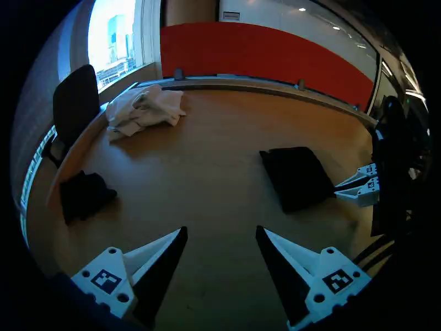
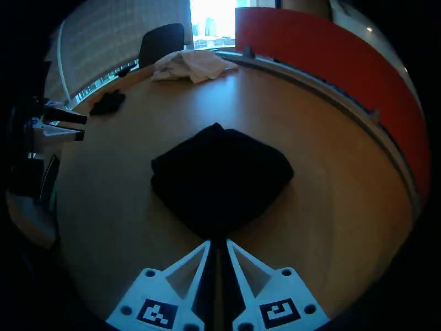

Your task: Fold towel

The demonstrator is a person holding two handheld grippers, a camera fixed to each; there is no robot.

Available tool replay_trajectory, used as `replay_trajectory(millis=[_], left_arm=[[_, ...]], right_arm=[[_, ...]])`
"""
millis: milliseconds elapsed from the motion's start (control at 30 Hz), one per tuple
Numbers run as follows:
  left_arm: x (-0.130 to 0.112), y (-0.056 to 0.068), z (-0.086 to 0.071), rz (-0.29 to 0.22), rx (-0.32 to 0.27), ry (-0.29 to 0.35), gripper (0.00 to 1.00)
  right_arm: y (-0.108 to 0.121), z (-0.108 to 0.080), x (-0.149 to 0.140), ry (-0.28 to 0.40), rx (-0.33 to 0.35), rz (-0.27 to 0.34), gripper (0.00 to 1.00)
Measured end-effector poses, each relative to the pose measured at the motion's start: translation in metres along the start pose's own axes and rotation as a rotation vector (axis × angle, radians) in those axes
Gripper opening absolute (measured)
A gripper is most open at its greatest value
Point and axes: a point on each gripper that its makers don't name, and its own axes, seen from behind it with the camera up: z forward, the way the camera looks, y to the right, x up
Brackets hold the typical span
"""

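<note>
A black towel [image 2: 220, 174], folded into a thick square, lies on the round wooden table [image 2: 331, 182]. My right gripper [image 2: 218, 245] sits at the towel's near corner, its jaws nearly together with the dark cloth pinched between them. In the left gripper view the black towel [image 1: 297, 176] lies at mid right, and the right gripper [image 1: 339, 190] touches its right edge. My left gripper [image 1: 220, 234] hovers open over bare table, well apart from the towel. The left gripper [image 2: 80, 126] also appears at the far left of the right gripper view.
A heap of white towels [image 1: 143, 107] lies at the far side of the table near the window. A small crumpled black cloth [image 1: 82, 193] sits by the left table edge. A dark office chair [image 1: 74, 105] stands behind it. A red wall panel [image 1: 264, 55] runs along the back.
</note>
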Motion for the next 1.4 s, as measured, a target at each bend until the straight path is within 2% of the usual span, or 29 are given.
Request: replay_trajectory(millis=[433,900,1100,1400], left_arm=[[0.009,0.002,-0.002,0.009,-0.008,0.016,0.92],[0.016,0.006,-0.005,0.019,-0.017,0.031,0.92],[0.019,0.01,-0.005,0.025,-0.022,0.035,0.92],[0.024,0.014,-0.004,0.033,-0.027,0.039,0.92]], right_arm=[[0.011,-0.027,0.075,0.128,-0.02,-0.052,0.05],[0.018,-0.072,0.154,0.254,-0.047,-0.089,0.05],[0.023,-0.085,0.166,0.278,-0.061,-0.093,0.05],[0.033,-0.096,0.169,0.288,-0.075,-0.089,0.04]])
